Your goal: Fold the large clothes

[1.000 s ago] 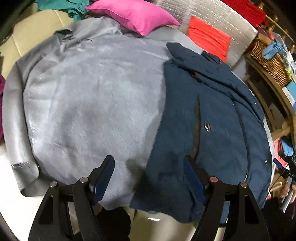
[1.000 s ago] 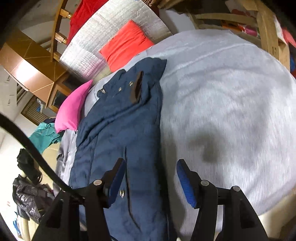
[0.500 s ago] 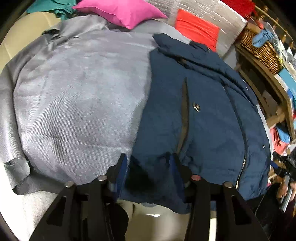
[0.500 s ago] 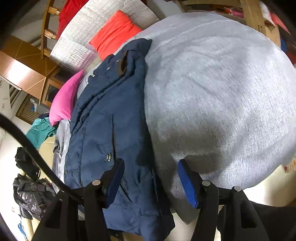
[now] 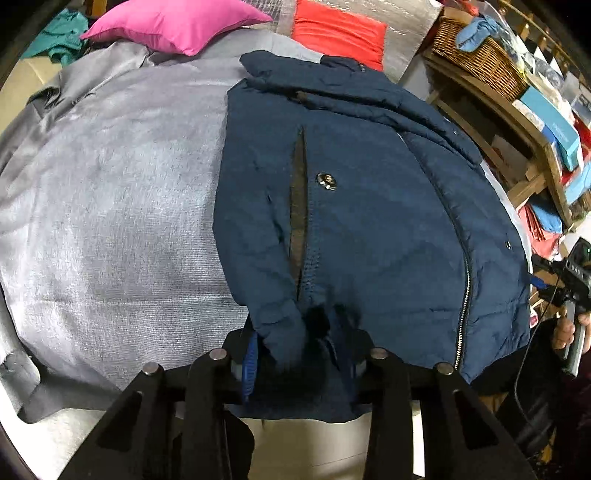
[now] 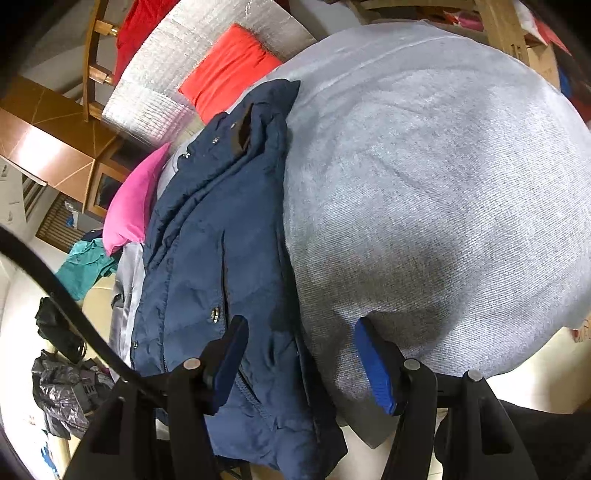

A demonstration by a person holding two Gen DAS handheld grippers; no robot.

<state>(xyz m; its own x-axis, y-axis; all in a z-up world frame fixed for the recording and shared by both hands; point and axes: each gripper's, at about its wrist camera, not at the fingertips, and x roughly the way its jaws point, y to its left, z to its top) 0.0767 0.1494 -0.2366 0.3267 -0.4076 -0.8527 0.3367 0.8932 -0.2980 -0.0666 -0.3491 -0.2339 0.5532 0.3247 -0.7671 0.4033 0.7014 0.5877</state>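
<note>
One navy padded jacket (image 5: 369, 206) lies folded on a wide grey knitted garment (image 5: 110, 206) that covers the work surface, its collar at the far end and its hem at the near edge — the long axis runs away from the cameras, zip and snap buttons facing up. Two grippers are in view. The left gripper (image 5: 301, 360) is pinched tight on a bunch of the jacket's near hem. The right gripper (image 6: 303, 360) has its blue-padded fingers (image 6: 375, 363) spread wide, holding nothing, straddling the line where jacket meets grey knit. Beyond the collar sit one pink cushion (image 5: 177, 24) and one red cushion (image 5: 338, 31) against a silver quilted panel (image 6: 192, 62); a wicker basket (image 5: 476, 61) stands on wooden shelving at the right.
</note>
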